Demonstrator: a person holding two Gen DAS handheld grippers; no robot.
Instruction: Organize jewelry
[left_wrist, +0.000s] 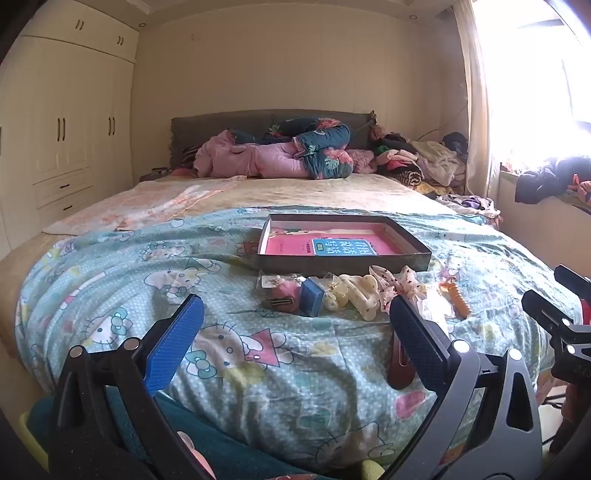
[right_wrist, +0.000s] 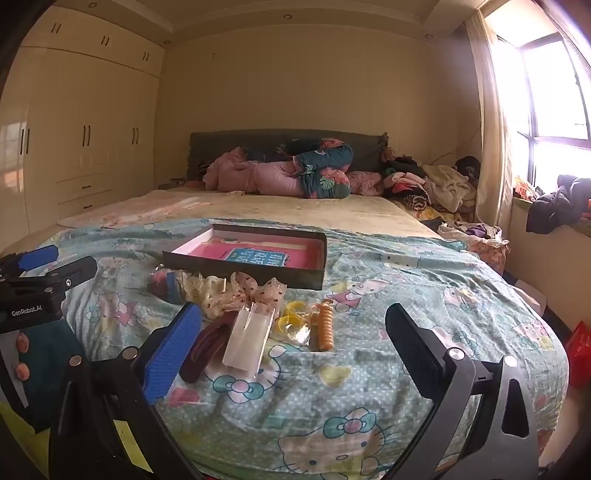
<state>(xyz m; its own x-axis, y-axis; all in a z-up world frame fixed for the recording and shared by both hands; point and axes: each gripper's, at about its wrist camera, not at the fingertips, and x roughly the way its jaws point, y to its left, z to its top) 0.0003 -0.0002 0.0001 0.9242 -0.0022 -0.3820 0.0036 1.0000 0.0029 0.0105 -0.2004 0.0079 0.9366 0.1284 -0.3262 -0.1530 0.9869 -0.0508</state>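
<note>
A shallow dark box (left_wrist: 345, 261) (right_wrist: 243, 271) with a pink lining lies on the cartoon-cat quilt. In front of it sits a row of hair accessories: a pink pompom clip (left_wrist: 282, 291), a blue block (left_wrist: 312, 295), cream claw clips (left_wrist: 360, 295), a dotted bow (left_wrist: 400, 282) (right_wrist: 255, 291), an orange spiral tie (left_wrist: 458, 297) (right_wrist: 325, 326), a clear packet (right_wrist: 249, 341), a yellow ring (right_wrist: 291, 314) and a maroon snap clip (left_wrist: 399, 363) (right_wrist: 205, 349). My left gripper (left_wrist: 295, 336) is open, short of the row. My right gripper (right_wrist: 291, 343) is open too, nothing between its fingers.
The quilt (right_wrist: 369, 369) covers the bed's near end. Pink and floral bedding (left_wrist: 280, 155) is piled at the headboard, clothes (left_wrist: 424, 158) at the right. Wardrobes (left_wrist: 66, 129) line the left wall; a bright window (right_wrist: 546, 110) stands right. The other gripper (left_wrist: 561, 321) shows at the frame edge.
</note>
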